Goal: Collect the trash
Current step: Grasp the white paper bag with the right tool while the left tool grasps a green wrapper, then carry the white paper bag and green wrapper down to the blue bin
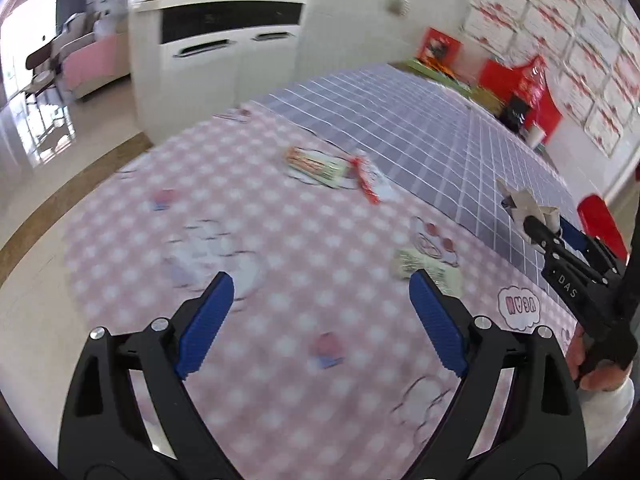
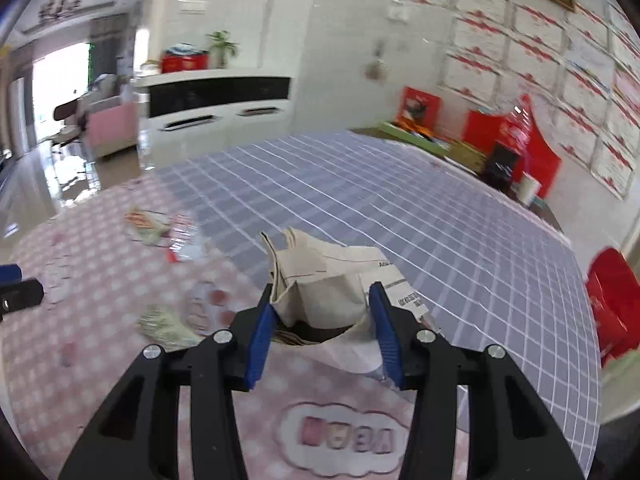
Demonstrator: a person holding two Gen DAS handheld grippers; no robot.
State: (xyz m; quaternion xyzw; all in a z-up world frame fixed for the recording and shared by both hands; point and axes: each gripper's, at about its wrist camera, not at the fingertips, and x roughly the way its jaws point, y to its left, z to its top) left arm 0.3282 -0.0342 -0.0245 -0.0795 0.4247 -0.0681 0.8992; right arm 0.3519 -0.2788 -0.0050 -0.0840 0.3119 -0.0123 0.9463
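My right gripper (image 2: 322, 300) is shut on a crumpled white paper carton (image 2: 324, 280) and holds it above the table; it also shows in the left wrist view (image 1: 528, 206) at the right. My left gripper (image 1: 320, 292) is open and empty over the pink checked cloth. A small crumpled greenish wrapper (image 1: 426, 266) lies just beyond its right fingertip (image 1: 420, 280); it also shows in the right wrist view (image 2: 164, 326). A red-green flat wrapper (image 1: 316, 164) and a red-white wrapper (image 1: 366, 182) lie farther off; the right wrist view shows them at the left (image 2: 146, 222).
The table carries a pink checked cloth (image 1: 280, 248) and a grey-blue grid cloth (image 2: 380, 200). Red boxes and bags (image 2: 516, 144) stand at the far right edge by the wall. A red chair (image 2: 612, 300) is at the right. A white cabinet (image 1: 224, 48) stands behind.
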